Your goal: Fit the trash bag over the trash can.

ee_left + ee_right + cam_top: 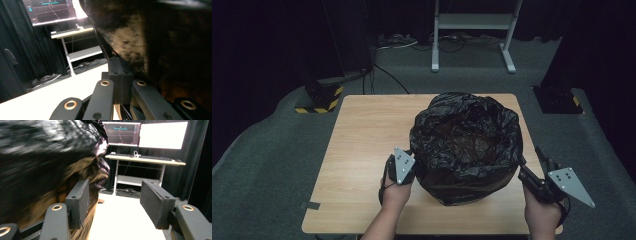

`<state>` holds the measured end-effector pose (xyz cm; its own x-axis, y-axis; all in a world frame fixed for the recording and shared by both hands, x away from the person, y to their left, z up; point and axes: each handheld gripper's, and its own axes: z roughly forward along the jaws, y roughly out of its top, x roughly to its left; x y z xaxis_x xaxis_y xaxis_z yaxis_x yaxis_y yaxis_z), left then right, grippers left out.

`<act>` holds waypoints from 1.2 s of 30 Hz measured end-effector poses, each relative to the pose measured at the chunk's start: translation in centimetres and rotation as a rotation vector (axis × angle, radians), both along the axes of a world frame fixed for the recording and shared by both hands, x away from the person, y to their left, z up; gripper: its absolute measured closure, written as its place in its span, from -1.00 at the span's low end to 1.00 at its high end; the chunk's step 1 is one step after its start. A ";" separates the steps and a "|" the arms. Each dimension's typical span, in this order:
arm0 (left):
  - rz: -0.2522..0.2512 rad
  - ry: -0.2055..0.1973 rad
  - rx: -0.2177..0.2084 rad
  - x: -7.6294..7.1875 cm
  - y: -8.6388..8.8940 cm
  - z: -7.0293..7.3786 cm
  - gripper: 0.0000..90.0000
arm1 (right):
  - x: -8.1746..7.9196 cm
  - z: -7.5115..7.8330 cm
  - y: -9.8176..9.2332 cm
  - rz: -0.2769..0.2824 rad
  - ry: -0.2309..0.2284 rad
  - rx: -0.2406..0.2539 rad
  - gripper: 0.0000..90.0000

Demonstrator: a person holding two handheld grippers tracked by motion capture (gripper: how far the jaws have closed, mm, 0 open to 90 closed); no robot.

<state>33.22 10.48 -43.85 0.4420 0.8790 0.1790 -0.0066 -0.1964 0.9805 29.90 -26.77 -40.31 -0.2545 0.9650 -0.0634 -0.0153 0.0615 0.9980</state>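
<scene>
A black plastic bag (465,147), its mouth open and its rim rolled outward, stands right of centre in the high view on a light wooden table (362,150), its lower edge near the table's front. The left gripper (409,159), held by a hand (394,192) rising from the bottom of the frame, sits just beside the bag's lower left flank. In the left gripper view its 2 jaws are pressed flat together at lower centre; the crinkled bag (160,42) hangs directly above and to the right of them, and whether any film is pinched between them cannot be told. The right gripper (526,170) lies at the bag's lower right edge in the high view. In the right gripper view its 2 jaws stand well apart with nothing between them, the left pad (79,199) close against the blurred bag (42,167). Bright monitors (162,135) glow at the upper right above a desk (147,160).
</scene>
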 end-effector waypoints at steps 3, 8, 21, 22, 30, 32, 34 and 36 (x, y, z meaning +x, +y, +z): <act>-0.007 -0.014 0.025 -1.4 -0.4 -1.2 1.00 | -0.3 -0.4 -0.2 -0.005 -0.003 -0.010 -0.11; -0.015 -0.005 0.028 -2.5 -0.5 -2.7 1.00 | 0.3 -0.8 -0.5 -0.014 0.023 -0.020 -0.12; 0.134 -0.149 -0.168 -1.1 5.9 2.6 0.01 | -0.4 1.1 -1.0 -0.051 -0.023 -0.022 -0.15; 0.122 -0.132 -0.136 0.2 5.3 2.9 0.01 | -0.1 1.5 -0.8 -0.055 -0.024 -0.024 -0.15; -0.069 -0.071 -0.094 2.9 1.2 1.7 0.53 | 2.3 1.4 1.5 -0.090 0.047 -0.093 0.01; -0.070 -0.062 -0.059 2.3 0.8 0.4 0.60 | 3.1 0.3 1.6 -0.087 0.074 -0.124 0.03; -0.066 -0.035 -0.048 1.8 0.5 -0.9 0.64 | 3.9 -1.1 1.9 -0.078 0.104 -0.155 0.06; -0.067 -0.004 -0.047 1.3 0.2 -2.2 0.67 | 4.5 -2.3 2.1 -0.070 0.133 -0.165 0.08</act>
